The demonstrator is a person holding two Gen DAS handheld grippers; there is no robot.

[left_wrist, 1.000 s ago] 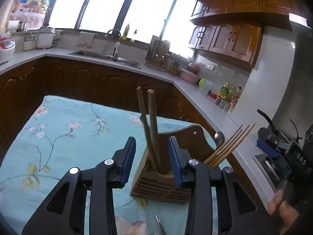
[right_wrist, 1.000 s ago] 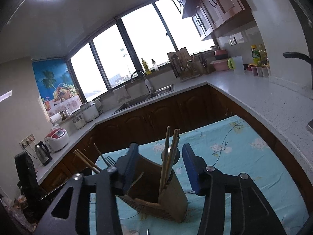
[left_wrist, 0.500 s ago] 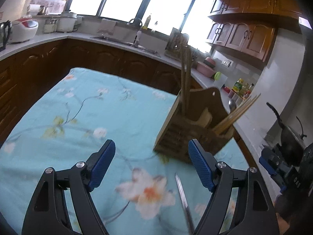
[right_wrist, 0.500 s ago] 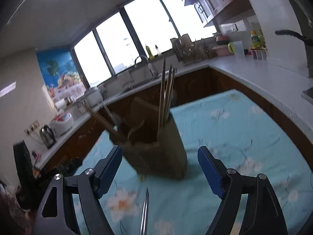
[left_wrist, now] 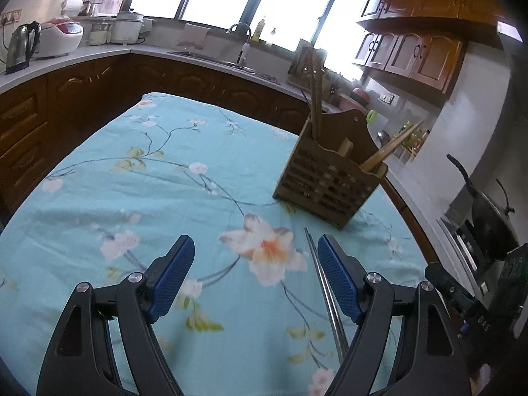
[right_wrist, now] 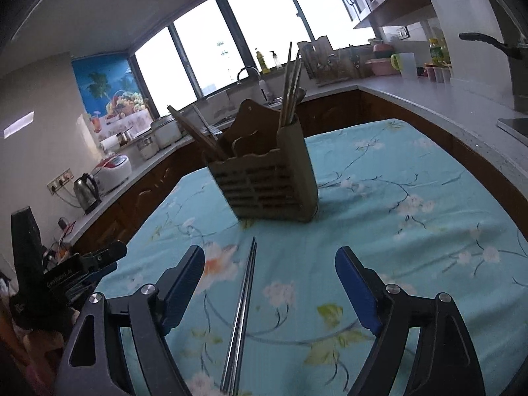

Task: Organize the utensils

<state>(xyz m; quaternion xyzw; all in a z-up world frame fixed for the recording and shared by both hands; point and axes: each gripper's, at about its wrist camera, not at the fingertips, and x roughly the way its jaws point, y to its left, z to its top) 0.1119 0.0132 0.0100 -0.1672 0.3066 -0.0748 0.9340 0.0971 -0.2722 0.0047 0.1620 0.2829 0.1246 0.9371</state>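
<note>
Steel chopsticks lie nearer your right tool
The thin silver metal chopsticks (right_wrist: 242, 310) run lengthwise from bottom centre toward the slatted wooden utensil holder (right_wrist: 267, 184), inside your right tool (right_wrist: 269, 275); in the left view they hug the left tool (left_wrist: 254, 264)'s right finger; both tools have just spread wide, gripping nothing

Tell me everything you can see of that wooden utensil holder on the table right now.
The utensil holder is a light brown wooden box with a slatted front, a scalloped top edge and a taller arched back board with a small hole. Dividers split it into compartments. It stands upright on the floral tablecloth. Wooden chopsticks stand nearly straight in one end compartment; another bunch leans outward from the other end. Nothing grips it. A metal pair of chopsticks lies on the cloth in front, apart from it.
</note>
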